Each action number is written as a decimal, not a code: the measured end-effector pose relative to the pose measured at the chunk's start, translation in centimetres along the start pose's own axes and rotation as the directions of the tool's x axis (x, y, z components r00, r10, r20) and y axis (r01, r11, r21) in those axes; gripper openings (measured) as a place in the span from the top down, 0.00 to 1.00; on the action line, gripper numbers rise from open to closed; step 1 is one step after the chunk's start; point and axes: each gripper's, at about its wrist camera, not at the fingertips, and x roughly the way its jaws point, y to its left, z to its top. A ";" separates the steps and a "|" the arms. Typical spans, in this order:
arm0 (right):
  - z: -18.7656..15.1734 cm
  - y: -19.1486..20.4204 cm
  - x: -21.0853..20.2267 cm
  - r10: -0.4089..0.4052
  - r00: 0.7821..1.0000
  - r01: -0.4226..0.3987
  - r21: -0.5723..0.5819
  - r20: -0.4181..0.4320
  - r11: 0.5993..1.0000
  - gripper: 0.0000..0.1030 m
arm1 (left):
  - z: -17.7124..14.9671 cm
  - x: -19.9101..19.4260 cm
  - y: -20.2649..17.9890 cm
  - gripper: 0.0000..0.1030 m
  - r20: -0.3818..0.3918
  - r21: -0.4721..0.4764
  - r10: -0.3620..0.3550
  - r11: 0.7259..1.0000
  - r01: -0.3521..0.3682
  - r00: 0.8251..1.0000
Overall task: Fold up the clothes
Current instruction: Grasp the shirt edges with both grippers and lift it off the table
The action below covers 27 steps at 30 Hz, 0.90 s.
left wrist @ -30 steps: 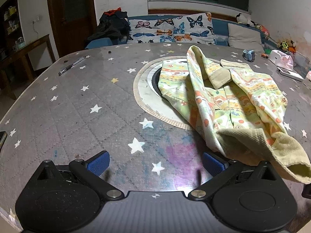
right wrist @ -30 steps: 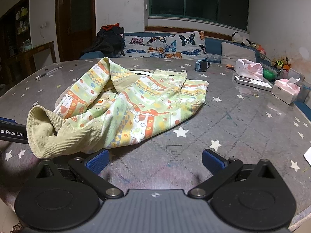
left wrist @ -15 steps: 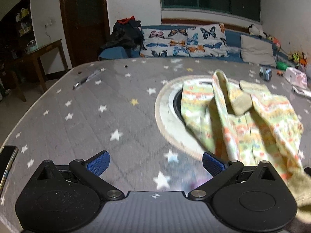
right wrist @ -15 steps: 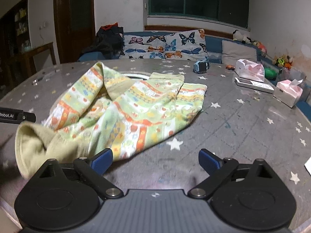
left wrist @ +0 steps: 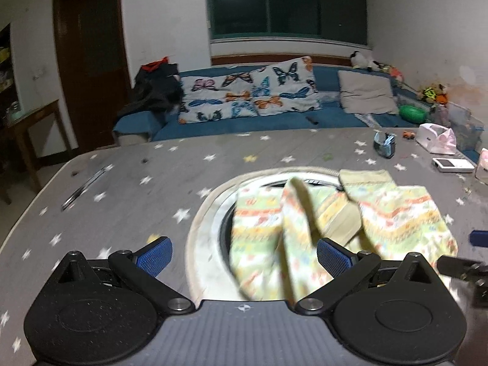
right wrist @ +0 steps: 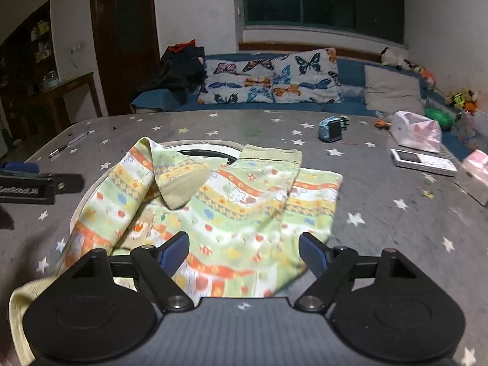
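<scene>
A small pair of patterned green, yellow and orange trousers [right wrist: 238, 210] lies crumpled on the grey star-print table [right wrist: 381, 213], partly over a round ring set into it [left wrist: 210, 210]. Its plain yellow waistband [right wrist: 16, 314] hangs at the near left edge. My right gripper [right wrist: 244, 253] hovers just over the near part of the cloth; its jaws are closing, with the cloth below and between the blue pads and no pad pressing on it. My left gripper [left wrist: 244, 256] is open over the ring's near edge, with the trousers [left wrist: 289, 231] by its right finger. Both views are blurred.
A blue watch [right wrist: 331, 129], a pink tissue pack [right wrist: 416, 131], a white flat device [right wrist: 424, 158] and a pink box [right wrist: 475, 177] sit on the right of the table. A pen [right wrist: 68, 145] lies far left. A sofa with butterfly cushions [right wrist: 271, 79] stands behind.
Both grippers have moved forward over the table and up a little. The trousers now lie under and between the right pads, which stand closer together. The left gripper stays wide.
</scene>
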 end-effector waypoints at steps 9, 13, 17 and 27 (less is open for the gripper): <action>2.5 -0.4 4.3 0.060 0.997 -0.058 0.030 -0.046 0.998 0.37 | 2.8 5.4 -1.3 0.21 -0.041 0.026 -0.090 0.995 0.092 0.995; 3.4 0.4 5.6 0.072 0.996 -0.072 0.002 -0.050 0.997 0.40 | 3.0 7.3 -1.6 0.34 -0.077 0.038 -0.139 0.989 0.143 0.987; 4.2 1.3 7.1 0.089 0.994 -0.091 -0.016 -0.064 0.996 0.43 | 2.6 8.5 -1.1 0.78 -0.120 0.009 -0.171 0.985 0.173 0.978; 4.2 4.0 11.1 0.056 0.989 -0.071 -0.109 -0.138 0.991 0.61 | 2.3 5.9 1.7 0.98 -0.057 -0.076 -0.161 0.985 0.157 0.985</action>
